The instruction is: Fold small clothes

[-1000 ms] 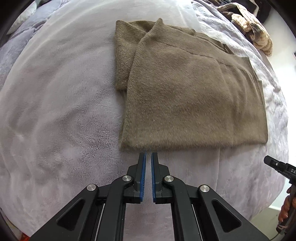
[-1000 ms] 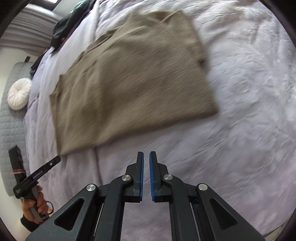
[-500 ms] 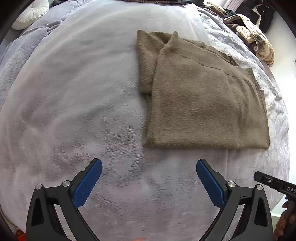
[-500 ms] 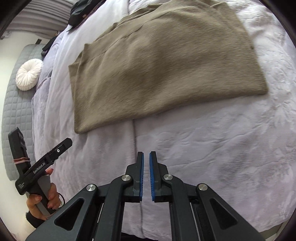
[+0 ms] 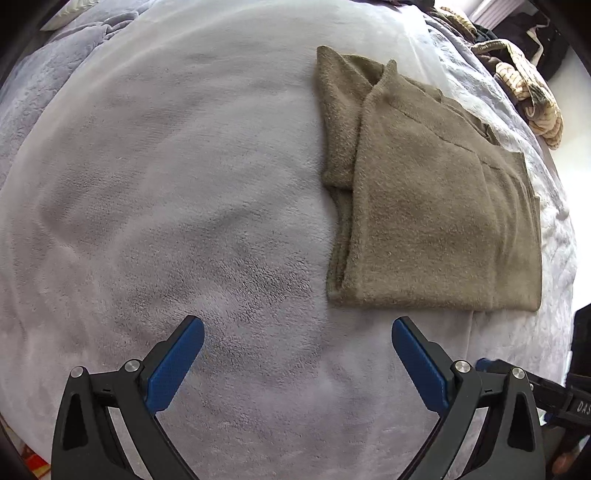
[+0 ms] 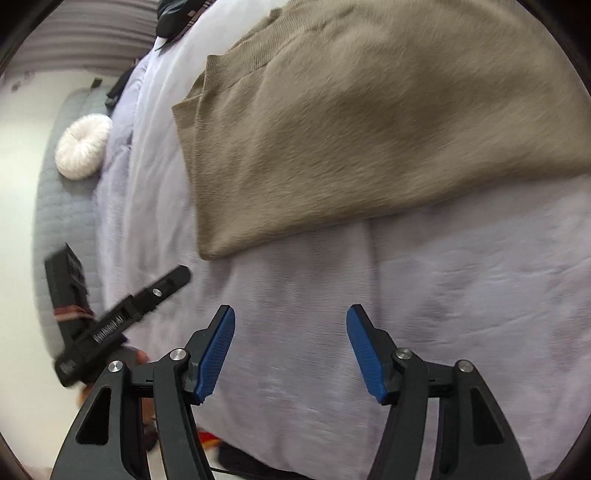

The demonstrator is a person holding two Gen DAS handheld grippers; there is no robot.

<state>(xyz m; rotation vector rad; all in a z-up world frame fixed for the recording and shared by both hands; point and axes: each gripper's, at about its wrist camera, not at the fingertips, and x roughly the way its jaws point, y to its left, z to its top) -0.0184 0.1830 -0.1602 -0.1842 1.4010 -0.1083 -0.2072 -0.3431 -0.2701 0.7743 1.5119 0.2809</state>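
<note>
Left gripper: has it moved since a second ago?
Yes. The left gripper has slid left along the blanket: the sweater's near corner, once above the fingertips, now sits up-right. Jaws now open.

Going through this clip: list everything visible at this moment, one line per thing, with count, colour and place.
folded garment: one, olive-brown, flat on the bed, ahead of both tongs
bed cover: one, pale lilac, under the garment
round cushion: one, white, by the grey quilted headboard
patterned clothes: a heap, beige and brown, far bed edge
dark clothing: a heap, black, far end of bed
left tongs: black with blue pads, open, empty, above bare cover
right tongs: black with blue pads, opening, empty
</note>
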